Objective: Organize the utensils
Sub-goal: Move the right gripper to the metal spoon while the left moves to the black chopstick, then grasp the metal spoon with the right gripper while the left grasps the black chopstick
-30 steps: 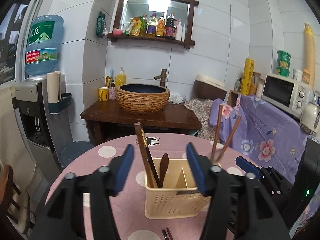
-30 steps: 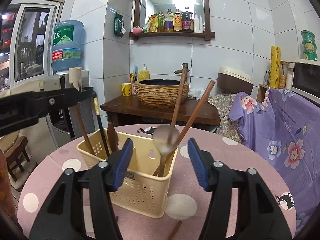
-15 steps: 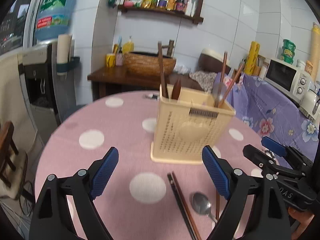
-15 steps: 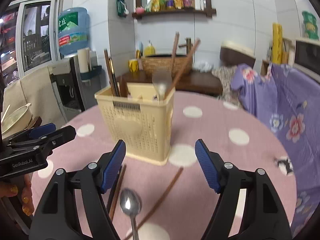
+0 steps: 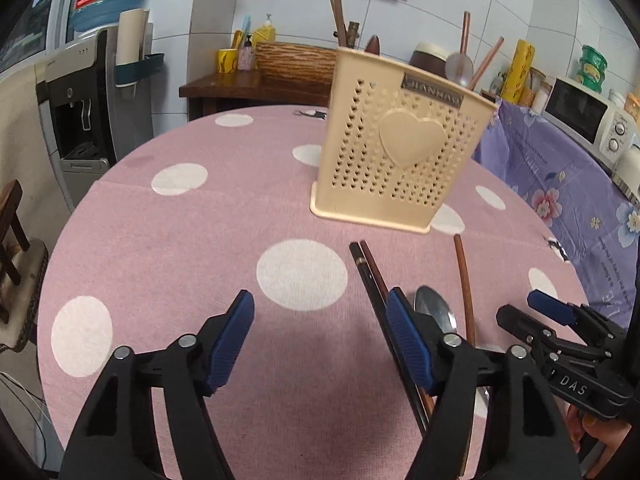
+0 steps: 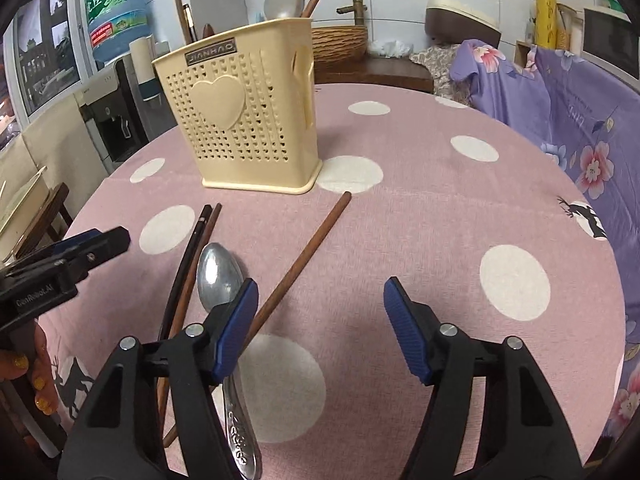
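A cream perforated utensil holder (image 5: 400,152) (image 6: 244,116) stands on the pink dotted table and holds chopsticks and a metal spoon (image 6: 283,2). On the cloth in front of it lie a metal spoon (image 6: 220,276) (image 5: 434,312), a black and a brown chopstick side by side (image 6: 196,248) (image 5: 370,268), and a single brown chopstick (image 6: 308,252) (image 5: 464,284). My left gripper (image 5: 320,332) is open and empty, low over the table, left of these utensils. My right gripper (image 6: 320,320) is open and empty, just right of the spoon.
The round table's (image 5: 180,240) edge curves at left and front. A purple flowered cloth (image 6: 580,100) covers a counter at right with a microwave (image 5: 584,116). A water dispenser (image 5: 92,92) and a wooden washstand (image 5: 256,84) stand behind.
Both grippers have drawn back from the holder and dropped low toward the table. The loose spoon and chopsticks on the cloth have come into view between them.
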Tool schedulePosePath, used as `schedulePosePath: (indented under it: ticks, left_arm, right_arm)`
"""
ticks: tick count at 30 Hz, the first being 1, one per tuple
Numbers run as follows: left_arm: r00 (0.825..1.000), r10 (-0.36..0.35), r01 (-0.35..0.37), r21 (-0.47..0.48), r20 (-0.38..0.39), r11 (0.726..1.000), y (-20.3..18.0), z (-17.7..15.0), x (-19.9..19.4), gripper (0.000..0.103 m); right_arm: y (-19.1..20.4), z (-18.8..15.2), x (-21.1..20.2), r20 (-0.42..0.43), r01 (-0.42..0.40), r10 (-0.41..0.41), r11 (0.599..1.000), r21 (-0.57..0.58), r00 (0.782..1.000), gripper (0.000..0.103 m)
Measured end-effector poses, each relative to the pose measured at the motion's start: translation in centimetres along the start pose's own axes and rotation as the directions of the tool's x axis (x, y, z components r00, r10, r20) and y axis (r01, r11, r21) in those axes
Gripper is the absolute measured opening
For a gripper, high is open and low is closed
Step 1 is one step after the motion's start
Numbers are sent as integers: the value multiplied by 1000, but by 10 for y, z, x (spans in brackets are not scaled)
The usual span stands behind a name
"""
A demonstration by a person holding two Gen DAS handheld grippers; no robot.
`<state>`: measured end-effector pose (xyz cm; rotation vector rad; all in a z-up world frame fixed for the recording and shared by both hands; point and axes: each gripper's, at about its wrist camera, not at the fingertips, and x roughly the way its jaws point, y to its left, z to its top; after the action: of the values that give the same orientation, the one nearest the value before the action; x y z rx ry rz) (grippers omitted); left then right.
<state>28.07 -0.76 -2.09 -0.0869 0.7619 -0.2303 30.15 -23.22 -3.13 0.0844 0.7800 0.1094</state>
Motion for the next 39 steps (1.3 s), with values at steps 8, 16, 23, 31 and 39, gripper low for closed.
schedulePosePath:
  ticks: [8, 16, 23, 31, 39]
  left_arm:
    - [1000, 23, -23, -14, -14, 1000, 6, -10, 0, 61]
    - [1000, 29, -29, -44, -10, 999, 17, -13, -8, 61]
    - [1000, 18, -18, -46, -10, 999, 18, -14, -10, 61]
    - [1000, 14, -14, -40, -15, 999, 16, -14, -9, 61]
    - [999, -3, 4, 20, -37, 1000, 0, -7, 0, 59]
  right_arm:
    - [49, 3, 4, -50, -127, 117, 953, -276, 992, 60]
    - [76, 2, 29, -142, -140, 86, 889, -437, 986, 56]
    - [72, 10, 42, -197, -187, 117, 902, -390, 973, 52]
    - [73, 19, 53, -226, -206, 137, 926, -317, 964, 44]
    - [72, 14, 50, -198, -176, 123, 944, -278, 972, 38]
